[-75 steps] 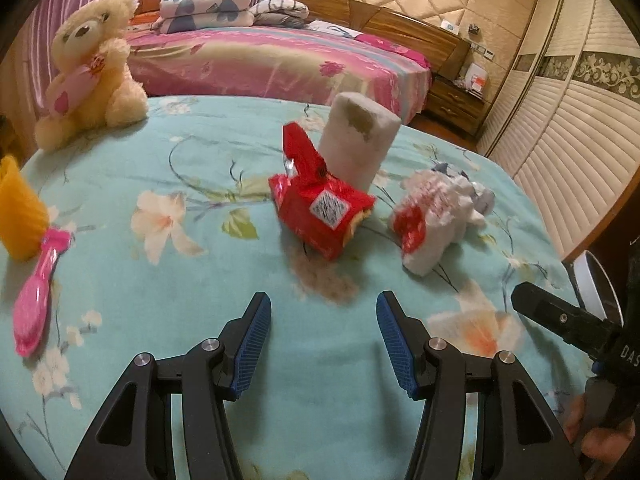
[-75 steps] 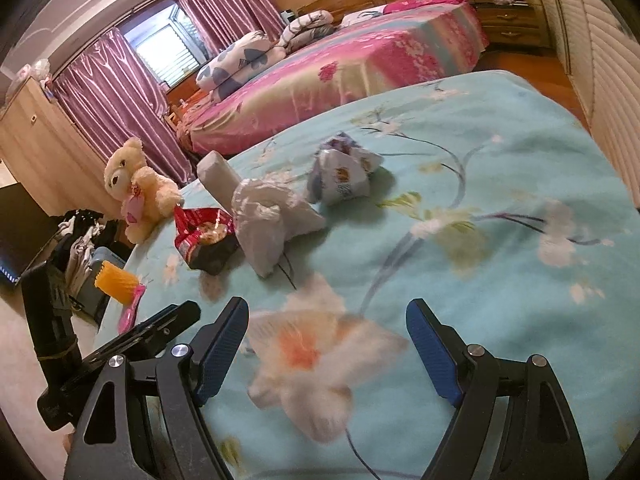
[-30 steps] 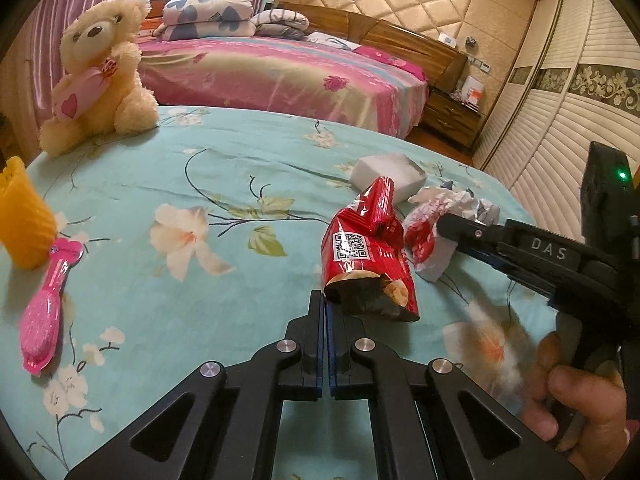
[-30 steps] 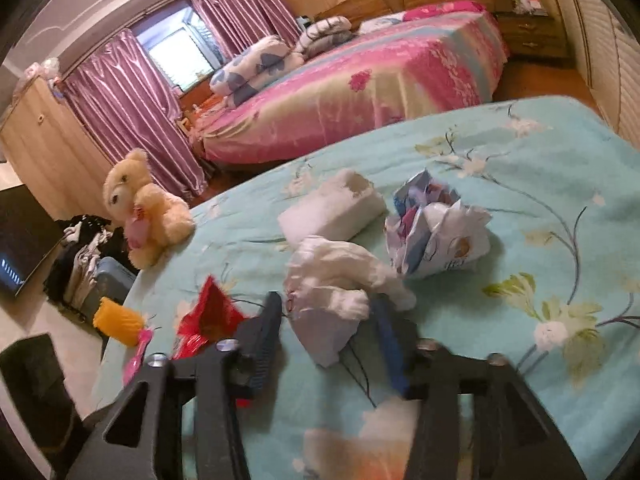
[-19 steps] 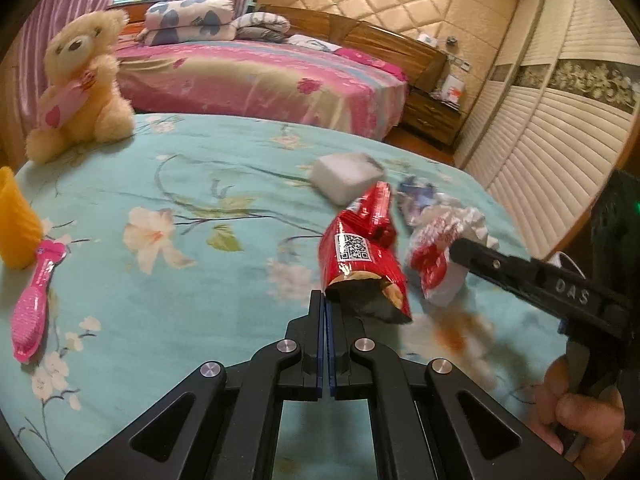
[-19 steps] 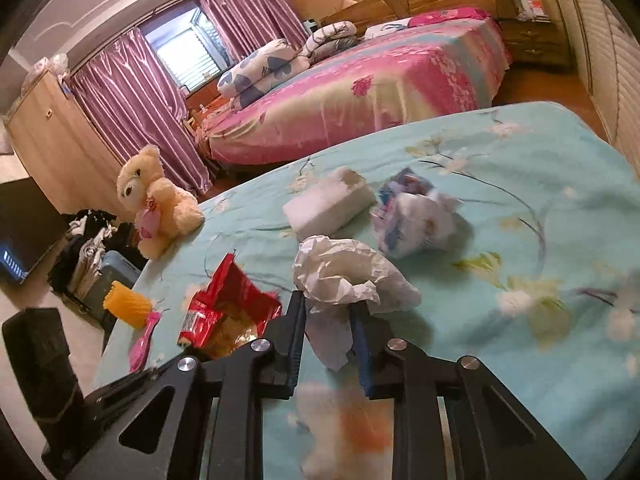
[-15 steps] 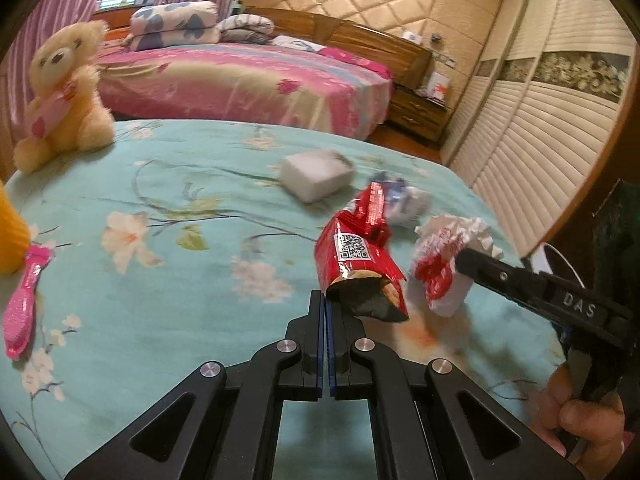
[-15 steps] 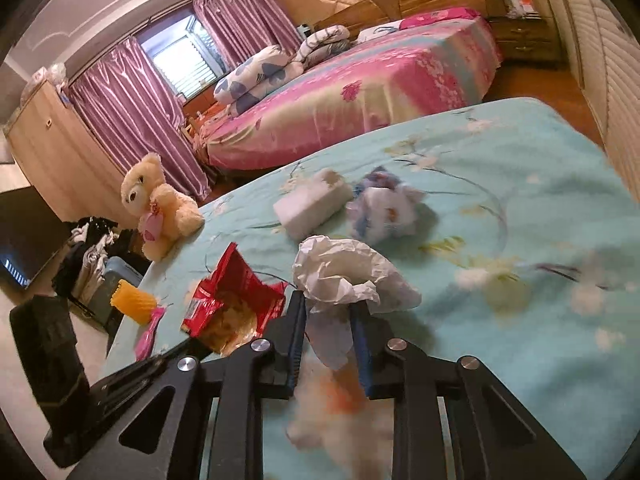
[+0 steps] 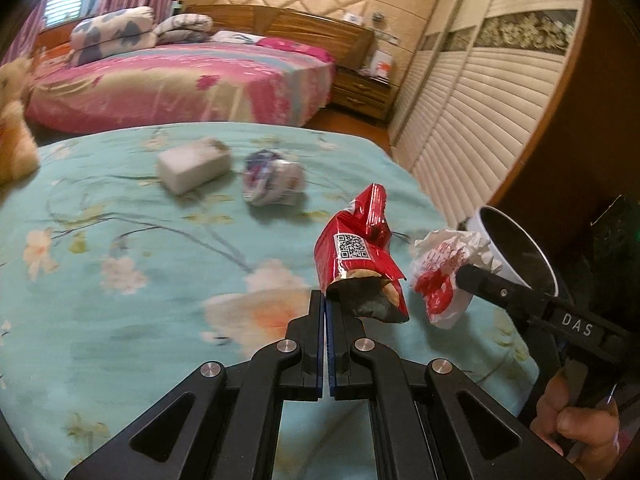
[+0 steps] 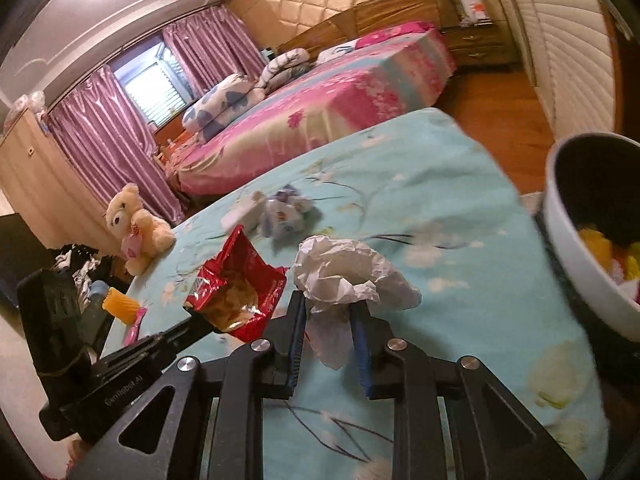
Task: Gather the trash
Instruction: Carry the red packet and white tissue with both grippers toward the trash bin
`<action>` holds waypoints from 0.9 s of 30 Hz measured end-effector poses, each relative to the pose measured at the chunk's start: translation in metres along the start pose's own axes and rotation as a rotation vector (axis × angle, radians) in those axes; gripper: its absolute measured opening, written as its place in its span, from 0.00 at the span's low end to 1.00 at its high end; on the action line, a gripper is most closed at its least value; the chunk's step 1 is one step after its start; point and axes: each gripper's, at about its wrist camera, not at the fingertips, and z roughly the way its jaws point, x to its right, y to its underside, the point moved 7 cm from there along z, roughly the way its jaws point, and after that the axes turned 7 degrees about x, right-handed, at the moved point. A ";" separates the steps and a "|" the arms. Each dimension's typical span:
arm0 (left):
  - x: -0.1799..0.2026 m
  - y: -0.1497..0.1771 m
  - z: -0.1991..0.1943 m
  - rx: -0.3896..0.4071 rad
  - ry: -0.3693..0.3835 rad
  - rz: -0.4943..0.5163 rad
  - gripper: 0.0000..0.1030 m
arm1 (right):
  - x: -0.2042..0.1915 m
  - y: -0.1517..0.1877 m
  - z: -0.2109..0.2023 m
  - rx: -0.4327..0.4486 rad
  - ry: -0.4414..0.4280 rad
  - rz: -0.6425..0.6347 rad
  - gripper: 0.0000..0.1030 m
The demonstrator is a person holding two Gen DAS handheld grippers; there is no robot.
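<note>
A bed (image 9: 120, 320) with a turquoise flowered cover carries the things. A white block (image 9: 192, 164) lies on it just beside a crumpled wrapper (image 9: 272, 178). A teddy bear (image 10: 136, 228), a yellow cup (image 10: 118, 304) and a pink brush (image 10: 134, 326) sit near its far edge.

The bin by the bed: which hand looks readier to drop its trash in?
Probably the right. Its tool grips the crumpled wrapper, nearest the bin in both views. The left tool pinches the red bag, farther from the rim, behind the right's load.
</note>
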 end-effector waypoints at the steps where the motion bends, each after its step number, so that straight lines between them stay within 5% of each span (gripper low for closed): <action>1: 0.007 0.001 0.001 -0.002 0.006 0.006 0.00 | 0.005 0.000 -0.003 0.004 0.008 0.007 0.22; 27: 0.095 -0.003 0.041 -0.050 0.133 0.132 0.00 | 0.092 -0.021 -0.085 0.137 0.147 0.109 0.22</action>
